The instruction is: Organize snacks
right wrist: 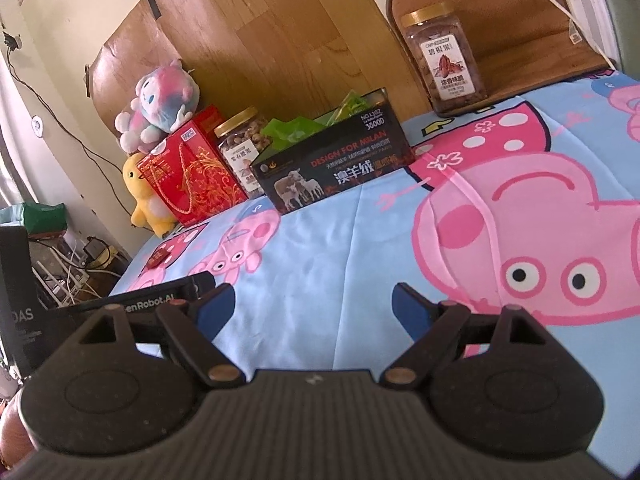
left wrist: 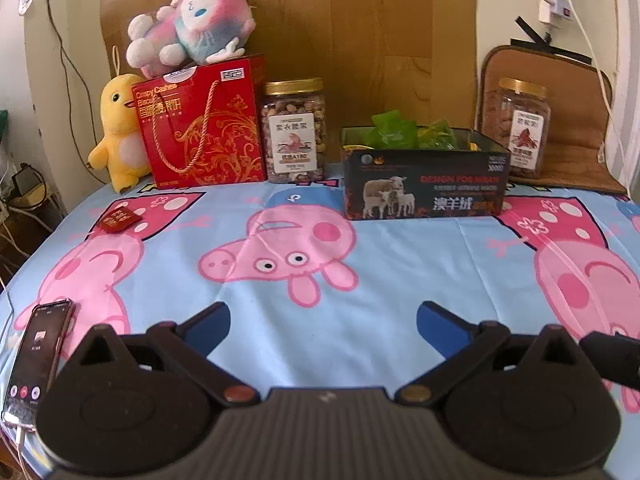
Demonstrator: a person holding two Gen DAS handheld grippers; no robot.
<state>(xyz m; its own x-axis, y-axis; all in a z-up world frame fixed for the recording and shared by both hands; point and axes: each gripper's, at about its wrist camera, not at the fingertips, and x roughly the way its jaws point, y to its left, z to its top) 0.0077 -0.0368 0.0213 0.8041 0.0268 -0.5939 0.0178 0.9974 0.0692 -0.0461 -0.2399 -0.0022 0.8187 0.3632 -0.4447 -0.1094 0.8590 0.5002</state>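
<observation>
Left wrist view: a small red packet [left wrist: 119, 219] lies flat on the tabletop [left wrist: 400, 264] at far left, well apart from the dark box [left wrist: 424, 184] that stands at the back, right of centre. Green packets [left wrist: 394, 132] stick up out of the open top of the box. Left of the box stands a nut jar [left wrist: 295, 131] with a gold lid, and just beside that a red gift bag [left wrist: 202, 124] with a rope handle. A pink-and-blue plush [left wrist: 192, 24] lies on top of the bag, and a yellow duck plush [left wrist: 118, 130] stands against the bag's left side. A second jar [left wrist: 516, 126] stands right of the box on a brown mat [left wrist: 572, 140]. The cloth on the tabletop is light blue with pink cartoon pigs. A phone [left wrist: 38, 360] with its screen lit lies at the near left edge.

The left claw [left wrist: 323, 322] is spread wide and holds nothing, low over the cloth in the near middle. The right wrist view shows the right claw [right wrist: 313, 306] also wide and empty above the cloth, with the packet [right wrist: 159, 259] far off to its left and the box [right wrist: 332, 168] ahead. The tip of the left tool shows just left of it.
</observation>
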